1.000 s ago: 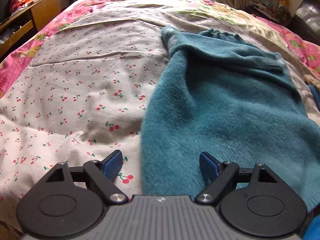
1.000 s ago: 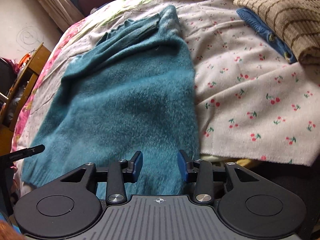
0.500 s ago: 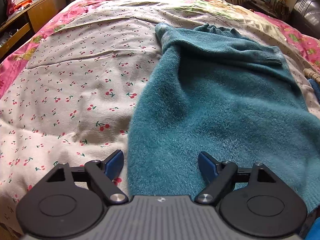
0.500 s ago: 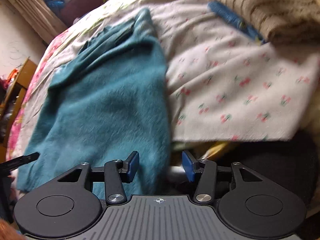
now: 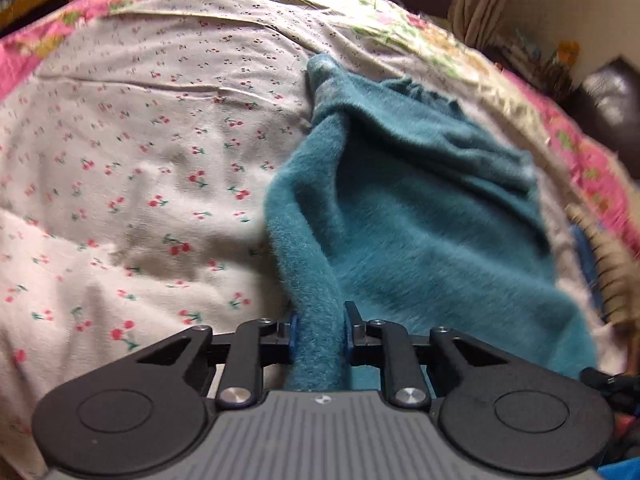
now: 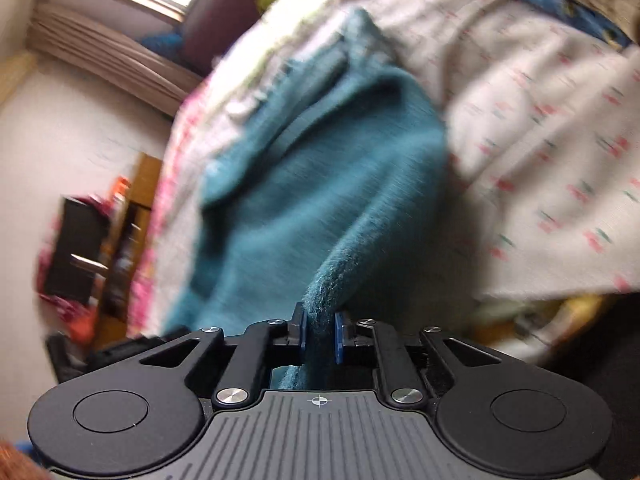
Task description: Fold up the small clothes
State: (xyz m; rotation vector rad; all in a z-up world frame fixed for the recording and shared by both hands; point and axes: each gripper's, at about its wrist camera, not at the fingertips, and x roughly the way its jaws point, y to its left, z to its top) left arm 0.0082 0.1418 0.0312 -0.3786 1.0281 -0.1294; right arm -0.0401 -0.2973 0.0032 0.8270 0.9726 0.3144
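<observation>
A fuzzy teal sweater (image 5: 420,216) lies on the cherry-print bedsheet (image 5: 132,168). My left gripper (image 5: 320,334) is shut on the sweater's near left hem corner, the fabric bunched between the blue pads. In the right wrist view the sweater (image 6: 320,168) stretches away from my right gripper (image 6: 319,334), which is shut on its near right hem corner. The near edge is lifted off the sheet (image 6: 560,168). The right wrist view is motion-blurred.
A brown striped knit (image 5: 608,264) and a blue garment (image 6: 552,4) lie on the bed right of the sweater. A wooden cabinet (image 6: 132,208) stands left of the bed. The bed's front edge drops off near the right gripper.
Both grippers were open over the sweater's near hem; they have closed on its two near corners and lifted the edge. The right view has tilted and swung.
</observation>
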